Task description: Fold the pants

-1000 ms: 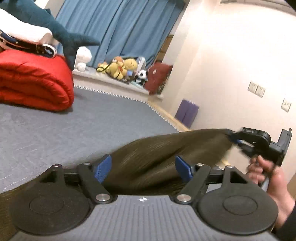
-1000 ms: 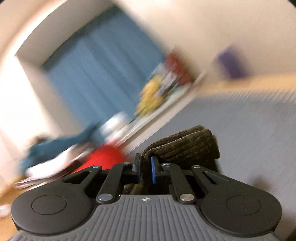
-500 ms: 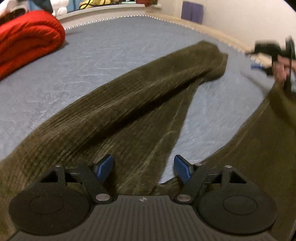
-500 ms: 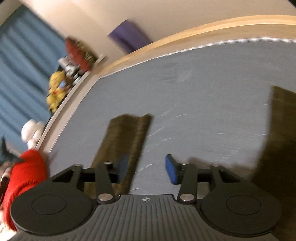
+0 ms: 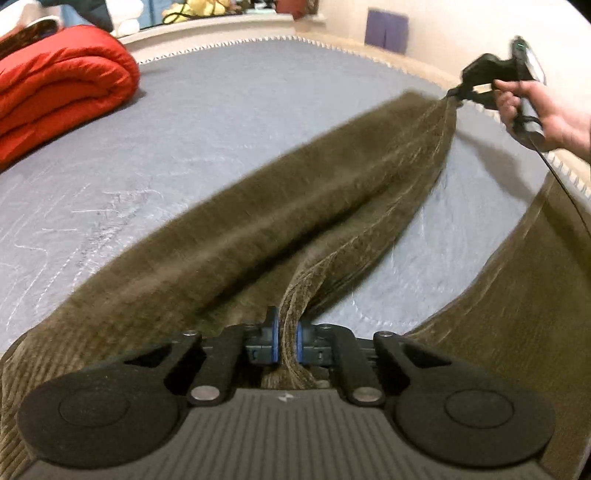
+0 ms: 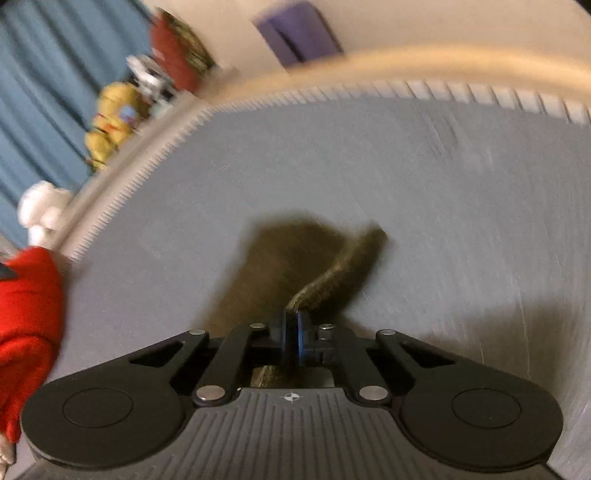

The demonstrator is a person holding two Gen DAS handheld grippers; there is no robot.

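Olive-brown corduroy pants [image 5: 258, 229] lie stretched across a grey bed surface [image 5: 221, 110], one leg running from the near left to the far right. My left gripper [image 5: 286, 338] is shut on a bunched fold of the pants near the crotch. At the far right, a hand [image 5: 546, 114] holds my right gripper [image 5: 456, 94], which is shut on the leg's hem. In the blurred right wrist view my right gripper [image 6: 295, 325] pinches the hem edge of the pants [image 6: 295, 266]. The other leg [image 5: 517, 314] lies at the right edge.
A rolled red quilt [image 5: 55, 92] sits on the bed at the far left. Soft toys [image 6: 110, 114] line a ledge before blue curtains [image 6: 44, 74]. A purple box [image 5: 386, 26] stands by the wall. The bed's stitched edge [image 5: 569, 173] runs along the right.
Both grippers were open half a second ago and are now shut on the pants: the left on a fold near the crotch, the right on the leg's hem. Both dropped lower.
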